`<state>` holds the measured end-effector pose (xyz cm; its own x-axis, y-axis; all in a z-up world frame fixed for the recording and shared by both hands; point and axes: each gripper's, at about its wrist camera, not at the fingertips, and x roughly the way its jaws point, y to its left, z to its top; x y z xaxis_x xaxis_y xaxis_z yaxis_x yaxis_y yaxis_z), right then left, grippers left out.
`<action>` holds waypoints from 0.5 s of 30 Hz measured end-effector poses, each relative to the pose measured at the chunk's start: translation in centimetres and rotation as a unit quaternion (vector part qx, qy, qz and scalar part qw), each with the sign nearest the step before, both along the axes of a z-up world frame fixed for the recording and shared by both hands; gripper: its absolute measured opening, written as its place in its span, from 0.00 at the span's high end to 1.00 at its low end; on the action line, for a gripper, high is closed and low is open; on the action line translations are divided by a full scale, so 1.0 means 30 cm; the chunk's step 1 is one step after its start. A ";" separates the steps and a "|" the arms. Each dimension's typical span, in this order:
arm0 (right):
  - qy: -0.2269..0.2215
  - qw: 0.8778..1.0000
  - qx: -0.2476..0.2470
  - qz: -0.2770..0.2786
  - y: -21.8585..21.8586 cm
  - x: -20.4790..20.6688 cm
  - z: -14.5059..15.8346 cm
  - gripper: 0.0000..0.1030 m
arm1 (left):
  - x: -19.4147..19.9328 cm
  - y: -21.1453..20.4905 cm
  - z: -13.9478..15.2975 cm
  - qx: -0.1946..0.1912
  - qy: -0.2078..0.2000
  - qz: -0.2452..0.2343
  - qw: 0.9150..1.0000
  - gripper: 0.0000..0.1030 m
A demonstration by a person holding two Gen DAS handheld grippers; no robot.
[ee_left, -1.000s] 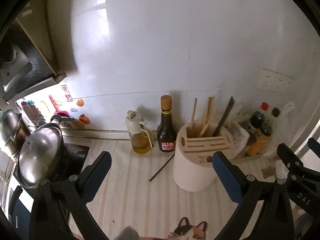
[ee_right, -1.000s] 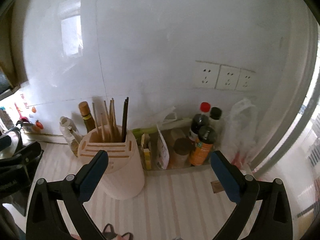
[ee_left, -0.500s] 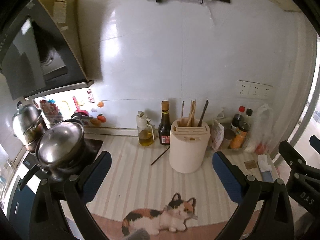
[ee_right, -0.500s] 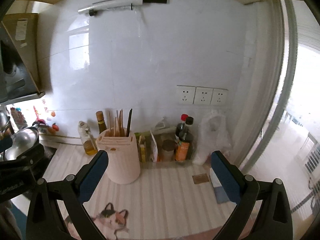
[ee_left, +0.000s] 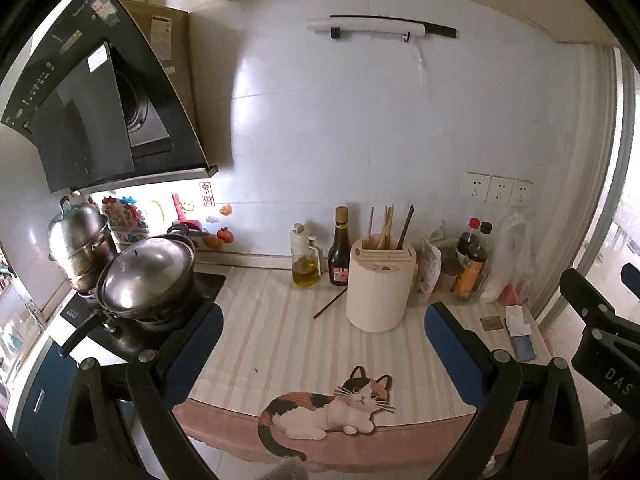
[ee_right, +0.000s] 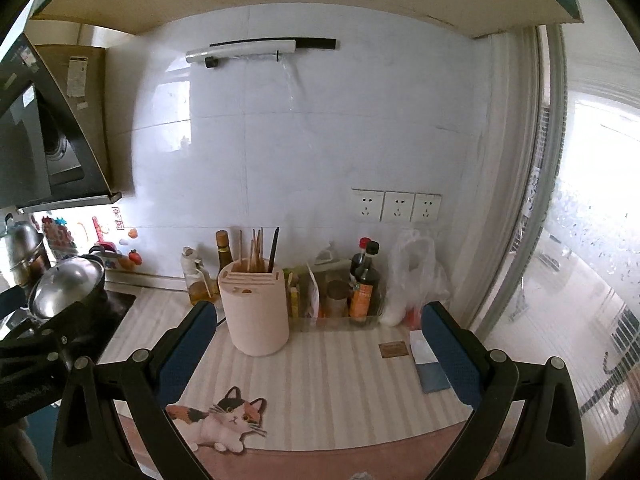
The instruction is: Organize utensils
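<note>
On the striped counter, one dark chopstick lies beside the holder.

Utensil holder mid-table; loose chopstick just left of it, bottles behind-left, pots far left.

Place: a home kitchen.
Signs: range hood, steel pots on a stove, sauce bottles, striped counter.

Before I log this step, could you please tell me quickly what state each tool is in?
Left tool: open, holding nothing.
Right tool: open, holding nothing.
</note>
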<state>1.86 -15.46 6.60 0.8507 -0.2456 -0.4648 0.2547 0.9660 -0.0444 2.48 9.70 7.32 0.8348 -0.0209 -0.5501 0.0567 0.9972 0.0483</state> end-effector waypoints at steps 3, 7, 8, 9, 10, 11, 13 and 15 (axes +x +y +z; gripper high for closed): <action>-0.002 1.000 0.001 -0.003 0.012 -0.006 0.007 0.00 | -0.002 0.015 0.007 0.001 -0.004 -0.001 1.000 0.00; -0.005 1.000 -0.002 -0.003 0.027 -0.007 0.009 0.00 | 0.000 0.025 0.004 0.003 -0.004 -0.007 1.000 0.00; -0.005 1.000 -0.002 -0.003 0.030 -0.008 0.009 0.00 | 0.001 0.023 0.003 0.004 -0.004 -0.008 1.000 0.00; -0.005 1.000 -0.002 -0.005 0.032 -0.007 0.007 0.00 | 0.003 0.022 0.002 0.005 -0.004 -0.009 1.000 0.00; -0.005 1.000 -0.002 -0.005 0.032 -0.005 0.006 0.00 | 0.005 0.021 0.001 0.004 -0.003 -0.010 1.000 0.00; -0.004 1.000 -0.002 -0.003 0.033 -0.005 0.005 0.00 | 0.006 0.022 0.002 0.004 -0.002 -0.009 1.000 0.00; -0.003 1.000 -0.003 -0.003 0.032 -0.003 0.003 0.00 | 0.009 0.019 -0.001 0.004 -0.001 -0.009 1.000 0.00; -0.002 1.000 -0.002 -0.002 0.029 -0.002 0.002 0.00 | 0.011 0.019 -0.002 0.003 -0.001 -0.008 1.000 0.00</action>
